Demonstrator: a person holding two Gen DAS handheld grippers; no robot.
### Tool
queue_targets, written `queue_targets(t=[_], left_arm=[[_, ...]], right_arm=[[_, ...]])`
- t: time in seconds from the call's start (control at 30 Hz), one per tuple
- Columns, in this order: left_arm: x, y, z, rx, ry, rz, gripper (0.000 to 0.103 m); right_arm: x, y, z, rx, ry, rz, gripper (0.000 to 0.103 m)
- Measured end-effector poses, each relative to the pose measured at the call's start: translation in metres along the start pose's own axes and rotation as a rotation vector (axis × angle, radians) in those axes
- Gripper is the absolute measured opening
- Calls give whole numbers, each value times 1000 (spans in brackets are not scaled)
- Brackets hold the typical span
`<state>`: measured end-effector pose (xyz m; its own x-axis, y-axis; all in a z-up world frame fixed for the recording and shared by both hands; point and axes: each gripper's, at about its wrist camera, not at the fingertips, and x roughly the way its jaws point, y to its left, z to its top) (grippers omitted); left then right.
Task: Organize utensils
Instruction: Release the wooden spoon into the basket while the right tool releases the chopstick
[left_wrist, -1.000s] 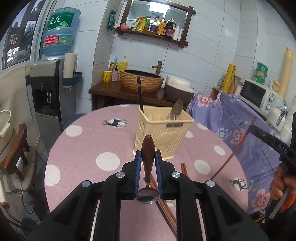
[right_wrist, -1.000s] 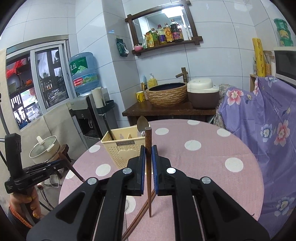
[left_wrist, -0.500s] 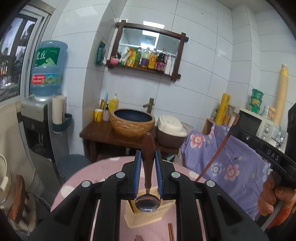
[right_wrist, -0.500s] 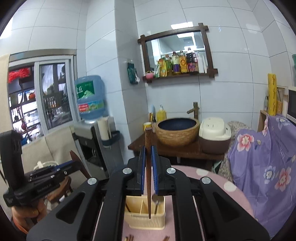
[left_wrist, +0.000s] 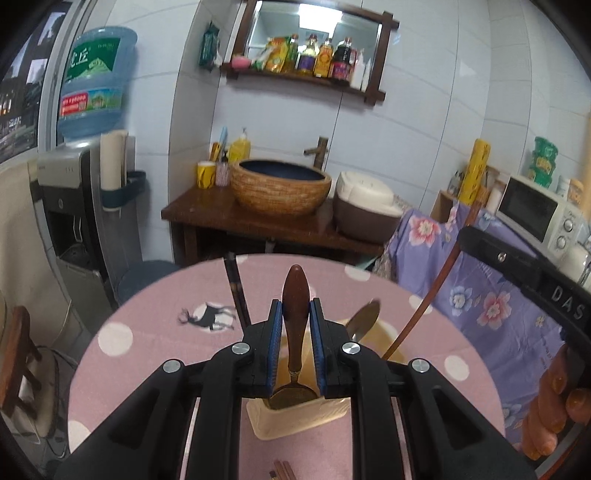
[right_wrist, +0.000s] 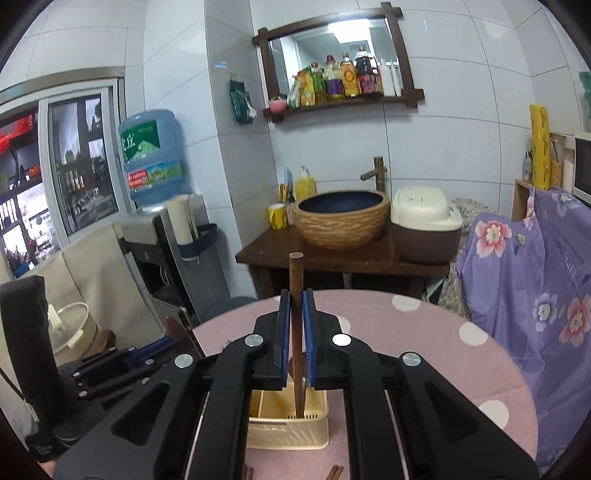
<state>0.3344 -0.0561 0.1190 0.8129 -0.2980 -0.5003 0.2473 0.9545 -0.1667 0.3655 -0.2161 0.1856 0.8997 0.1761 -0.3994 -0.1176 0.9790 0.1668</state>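
My left gripper (left_wrist: 295, 310) is shut on a wooden-handled spoon (left_wrist: 294, 317), handle up and metal bowl down, hanging over the cream utensil basket (left_wrist: 295, 421) on the pink dotted table (left_wrist: 155, 332). A metal spoon (left_wrist: 364, 319) and a dark utensil handle (left_wrist: 236, 288) stand in that basket. My right gripper (right_wrist: 296, 295) is shut on a brown chopstick (right_wrist: 296, 280) held upright, its lower tip inside the basket (right_wrist: 288, 432). That chopstick (left_wrist: 421, 306) and the right tool show at the right of the left wrist view. The left tool (right_wrist: 92, 369) appears low left in the right wrist view.
Loose chopsticks (left_wrist: 282, 469) lie on the table in front of the basket. Behind the table stand a wooden counter (left_wrist: 258, 221) with a woven basin, a rice cooker (left_wrist: 365, 206), a water dispenser (left_wrist: 70, 206) and a flowered purple cloth (left_wrist: 480, 295). A hand (left_wrist: 554, 410) holds the right tool.
Both grippers rose and moved forward over the basket with their utensils. The basket now sits directly under the fingers, and the chopstick's tip has entered it.
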Motion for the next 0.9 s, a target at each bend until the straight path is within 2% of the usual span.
queue_targets(t=[0.17,0.4,0.47,0.53,0.6,0.63,0.77,0.9], left_arm=[[16,1,-17,-6,47,5,16],[22,-1,-20,-8,62,-2,16],[16,0,-20,-9,55,-14,21],[9,-1,-24,-6,40,-16,40],[-4,-1,-29,3,19,-15,51],[-8,-1,-32,5,12,-14,56],[-28,4,-56,13,23,-9,62],[-35,11,-93,27,95,24,62]], right_arm=[[14,-6,-17,22,31,-9,8],[10,-9,-24,20,-6,-20,8],[6,-8,-26,2,-19,-30,11],[0,-8,-30,-6,-29,-47,19],[-8,-11,-35,9,-38,-51,38],[-12,-13,-39,18,-40,-56,38],[-26,-16,-63,11,15,-95,38],[-33,-15,-103,-23,111,-125,38]])
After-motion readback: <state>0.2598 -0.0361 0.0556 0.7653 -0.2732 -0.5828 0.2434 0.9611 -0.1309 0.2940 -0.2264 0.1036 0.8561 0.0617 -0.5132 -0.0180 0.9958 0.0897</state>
